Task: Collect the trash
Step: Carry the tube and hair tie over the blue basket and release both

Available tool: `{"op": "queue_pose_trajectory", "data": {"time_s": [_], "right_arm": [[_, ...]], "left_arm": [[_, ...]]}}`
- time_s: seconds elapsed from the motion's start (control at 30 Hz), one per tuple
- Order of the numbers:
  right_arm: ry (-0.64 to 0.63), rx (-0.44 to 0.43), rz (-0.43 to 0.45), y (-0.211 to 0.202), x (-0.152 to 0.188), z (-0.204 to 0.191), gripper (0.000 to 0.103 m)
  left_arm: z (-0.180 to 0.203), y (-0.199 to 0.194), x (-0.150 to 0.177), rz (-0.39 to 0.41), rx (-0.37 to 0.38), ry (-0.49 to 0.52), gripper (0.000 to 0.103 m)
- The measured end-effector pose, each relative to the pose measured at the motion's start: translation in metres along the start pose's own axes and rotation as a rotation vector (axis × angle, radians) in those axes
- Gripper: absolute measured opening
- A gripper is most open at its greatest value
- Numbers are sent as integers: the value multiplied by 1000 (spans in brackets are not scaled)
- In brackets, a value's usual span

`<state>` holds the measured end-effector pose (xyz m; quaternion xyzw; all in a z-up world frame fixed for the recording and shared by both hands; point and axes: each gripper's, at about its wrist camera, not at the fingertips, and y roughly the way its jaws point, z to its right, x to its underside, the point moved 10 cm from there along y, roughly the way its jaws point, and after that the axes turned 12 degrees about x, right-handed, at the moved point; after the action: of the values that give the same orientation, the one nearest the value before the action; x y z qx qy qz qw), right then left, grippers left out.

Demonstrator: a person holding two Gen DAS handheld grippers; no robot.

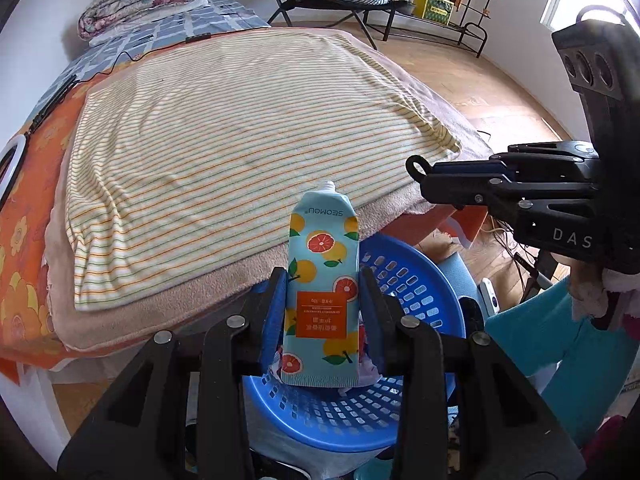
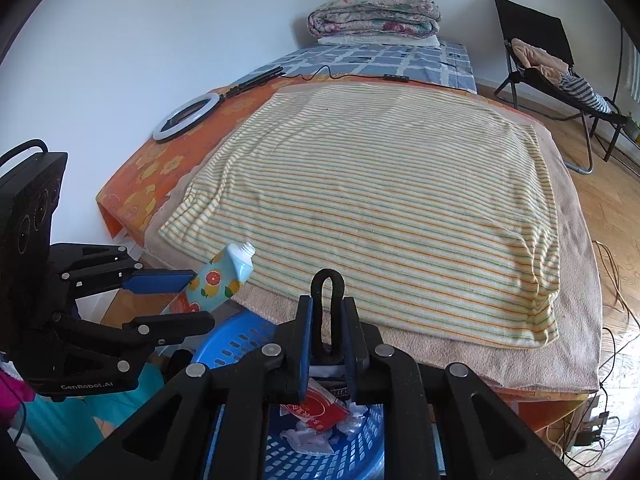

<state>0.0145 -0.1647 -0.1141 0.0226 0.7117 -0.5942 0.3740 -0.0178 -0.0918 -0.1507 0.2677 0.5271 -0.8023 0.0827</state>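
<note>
My left gripper (image 1: pixel 323 292) is shut on a light-blue tube with grapefruit print (image 1: pixel 320 276), held upright over a blue perforated basket (image 1: pixel 416 292). The tube also shows in the right wrist view (image 2: pixel 218 278), gripped by the left gripper (image 2: pixel 192 296). My right gripper (image 2: pixel 327 328) is shut on a black looped strap (image 2: pixel 327 312) and hovers over the basket (image 2: pixel 248 340), beside the bed's near edge. From the left wrist view the right gripper (image 1: pixel 420 174) is at the right. A red wrapper (image 2: pixel 316 408) and crumpled white paper (image 2: pixel 308 438) lie in the basket.
A bed with a striped yellow blanket (image 1: pixel 240 132) fills the middle. A ring light (image 2: pixel 188 118) and cable lie on the orange sheet. Folded quilts (image 2: pixel 372 14) sit at the head. A black folding chair (image 2: pixel 540 64) stands on the wooden floor to the right.
</note>
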Motion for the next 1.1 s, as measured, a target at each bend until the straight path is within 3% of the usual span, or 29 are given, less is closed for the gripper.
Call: {"op": "queue_pose_trajectory", "data": {"time_s": [0.37,0.73,1.1], "right_arm": [[24,1,-68,-1,60,-5,14],[19,-4,-107,8,87,-17,16],[21,-1,-136,18,101,-19,28]], "left_arm": [[13,16,39,-54,17,-2,36],[10,38,73,-133,13,-13,36],[2,47,76,-156,-5,-27,36]]}}
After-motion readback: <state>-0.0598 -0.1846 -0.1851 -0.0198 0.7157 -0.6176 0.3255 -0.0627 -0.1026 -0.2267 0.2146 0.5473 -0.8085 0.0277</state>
